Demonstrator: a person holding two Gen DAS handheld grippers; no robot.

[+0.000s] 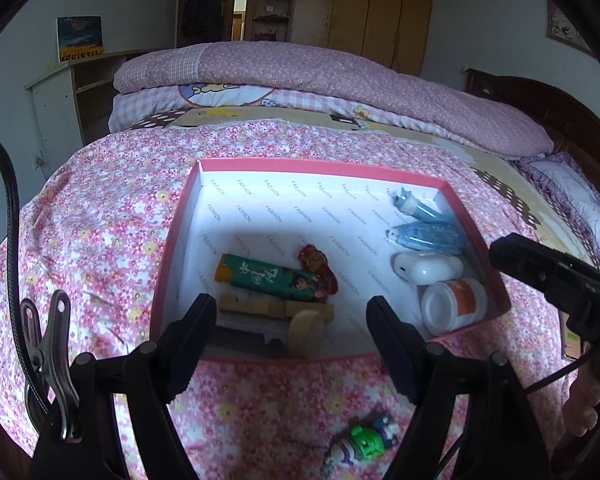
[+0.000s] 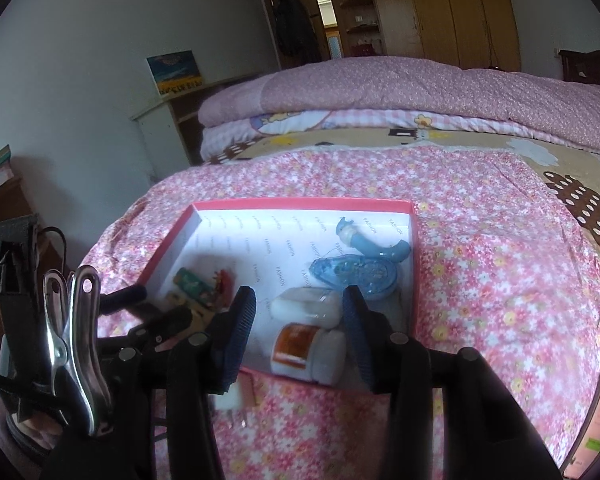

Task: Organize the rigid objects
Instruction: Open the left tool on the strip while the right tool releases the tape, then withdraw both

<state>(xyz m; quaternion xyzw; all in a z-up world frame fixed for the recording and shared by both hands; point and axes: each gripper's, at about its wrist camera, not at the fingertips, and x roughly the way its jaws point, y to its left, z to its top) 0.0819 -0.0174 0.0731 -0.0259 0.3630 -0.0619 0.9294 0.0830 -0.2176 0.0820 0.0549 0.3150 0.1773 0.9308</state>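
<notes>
A pink box (image 1: 300,166) with a white inside lies on the flowered bedspread. It holds a green lighter (image 1: 270,276), a red charm (image 1: 316,260), wooden blocks (image 1: 256,306), a cream ring (image 1: 306,330), a white case (image 1: 428,266), an orange-labelled white jar (image 1: 456,304) and two blue items (image 1: 428,236). My left gripper (image 1: 290,336) is open and empty over the box's near left part. My right gripper (image 2: 300,332) is open and empty around the jar (image 2: 308,350) at the box's (image 2: 300,203) near right corner. A green toy figure (image 1: 366,442) lies outside, in front of the box.
Folded pink quilts (image 1: 332,80) are stacked at the far side of the bed. A small white object (image 2: 230,400) lies on the spread in front of the box. A shelf (image 1: 60,92) stands at the left wall, wardrobes at the back.
</notes>
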